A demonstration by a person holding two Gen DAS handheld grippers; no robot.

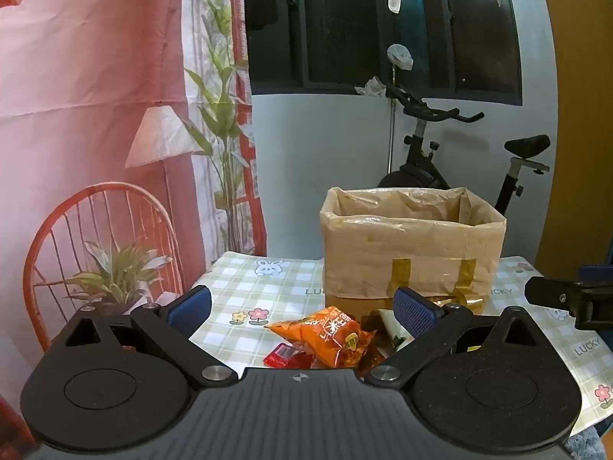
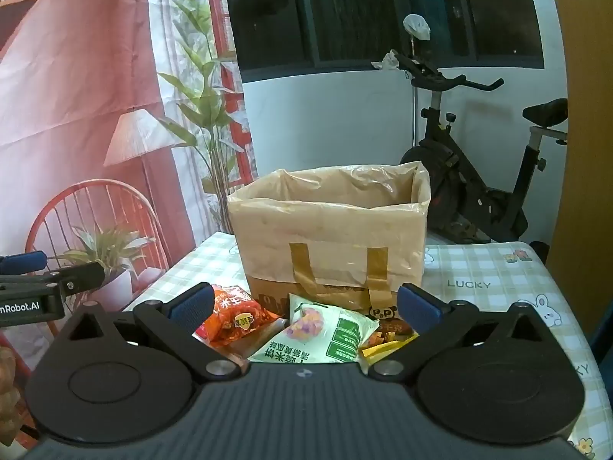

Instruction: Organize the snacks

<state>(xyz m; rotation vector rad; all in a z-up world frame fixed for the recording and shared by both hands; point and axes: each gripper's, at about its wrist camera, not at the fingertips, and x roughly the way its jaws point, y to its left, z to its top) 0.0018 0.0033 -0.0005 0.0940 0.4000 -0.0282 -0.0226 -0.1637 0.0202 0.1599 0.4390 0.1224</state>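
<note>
Checked tablecloth (image 2: 498,280) with rabbits and flowers covers a table that stands before a printed backdrop (image 1: 95,96), a dark window and an exercise bike (image 2: 479,176). Near the far edge of the table stands a cardboard box (image 2: 329,237) lined with a thin plastic bag, open at the top and, so far as can be seen, with nothing showing above its rim. On the near side of the box lies a loose heap of snack packets. Going left to right across it: a small red packet (image 1: 285,356), an orange packet (image 1: 333,335) whose long axis runs slantwise toward the box, a white-and-green packet (image 2: 325,341), and a yellow-brown one (image 2: 387,339) at the right. The left gripper (image 1: 302,306) hangs above and just short of the orange packet, jaws spread wide with nothing between them; the right gripper (image 2: 306,303) stands likewise wide apart and unladen over the white-and-green packet. Each packet lies ahead of and below its gripper, so either hand is about equally near; the box lies straight beyond.
</note>
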